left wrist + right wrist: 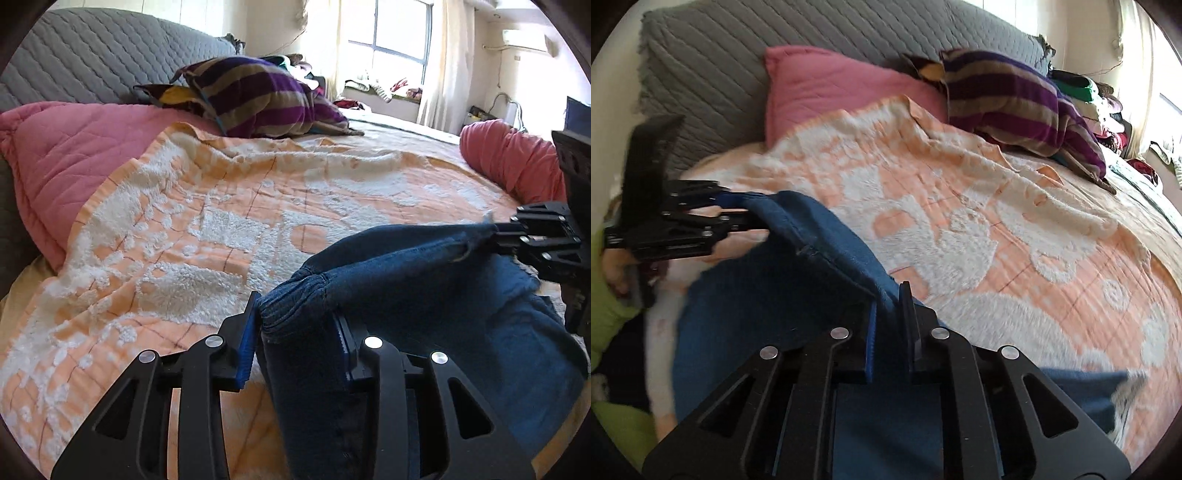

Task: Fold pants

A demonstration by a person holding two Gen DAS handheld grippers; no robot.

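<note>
The blue denim pants (424, 280) hang lifted above the bed, stretched between my two grippers. My left gripper (299, 332) is shut on the elastic waistband at one corner; it also shows at the left of the right wrist view (738, 214). My right gripper (888, 325) is shut on the opposite edge of the pants (783, 288); it also shows at the right edge of the left wrist view (506, 236). The rest of the pants drapes down below both grippers and hides what lies under them.
An orange and white fuzzy blanket (221, 221) covers the bed. A pink quilted pillow (74, 155), a purple striped blanket (258, 99) and a grey headboard (92, 51) lie behind. A pink bolster (509, 158) sits at the right.
</note>
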